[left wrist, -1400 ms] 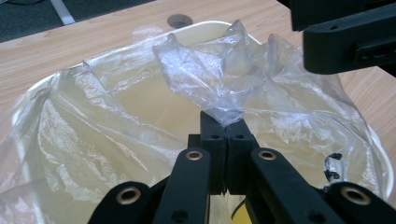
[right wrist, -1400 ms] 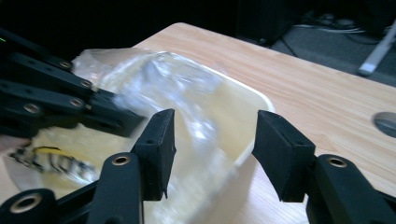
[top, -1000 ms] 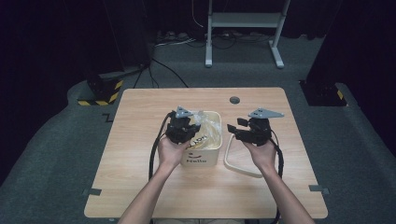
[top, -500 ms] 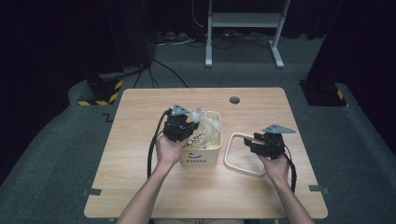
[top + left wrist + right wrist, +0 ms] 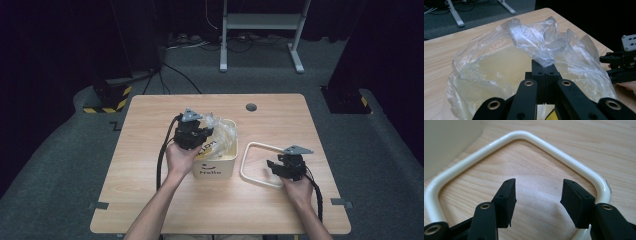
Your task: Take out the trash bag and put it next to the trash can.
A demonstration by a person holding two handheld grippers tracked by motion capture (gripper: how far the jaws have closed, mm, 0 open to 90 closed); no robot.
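left tool point(image 5: 544, 75): pressed together, pinching clear plastic bag point(image 5: 534, 40) bunched just above its tips, bag lining cream bin point(image 5: 220, 162) | right tool point(image 5: 537, 195): spread; cream ring frame point(image 5: 524, 137) lies around its tips on the bench point(image 5: 150, 210)

Two black handheld grippers, each cabled and camera-mounted

The left gripper point(image 5: 192, 134) and right gripper point(image 5: 289, 165) are matte black, each topped with a grey three-cornered plate and trailing a thick black cable. Their linkage arms carry brass-ringed pivot holes, and the squared black fingers point(image 5: 506, 195) show small screw holes along the edges. The person's forearms are bare, with no sleeves reaching the wrists.
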